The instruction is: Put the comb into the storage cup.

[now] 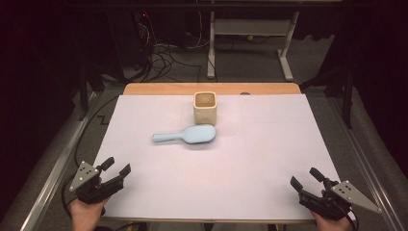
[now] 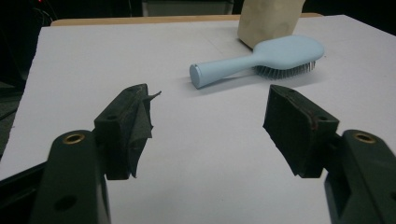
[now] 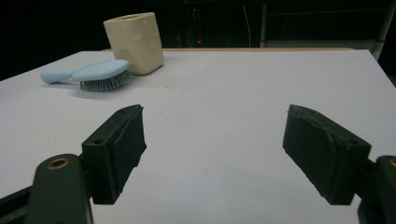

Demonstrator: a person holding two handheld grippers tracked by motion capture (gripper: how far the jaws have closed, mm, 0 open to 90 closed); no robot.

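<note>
1. A white sheet covers the bench, whose wooden edge shows along the far side.
2. A cream cup stands upright on the sheet near that far edge, its mouth open to the top.
3. A light blue brush lies just in front of the cup, bristles down, its head nearest the cup and its handle pointing to the left of the cup in the high view. Whether head and cup touch cannot be told.
4. The left gripper is held in a hand at the near left corner of the sheet, well apart from the cup, its jaws wide and holding nothing.
5. In the left gripper view the brush lies beyond the gap between the jaws, handle end nearest, with the cup behind its head. The lining on the left jaw is torn and curls off at the tip.
6. The right gripper is held at the near right corner of the sheet, also well apart from the cup, its jaws wide and holding nothing.
7. In the right gripper view the cup and brush sit far off, up and left of the left jaw; bare sheet lies between the jaws.
</note>
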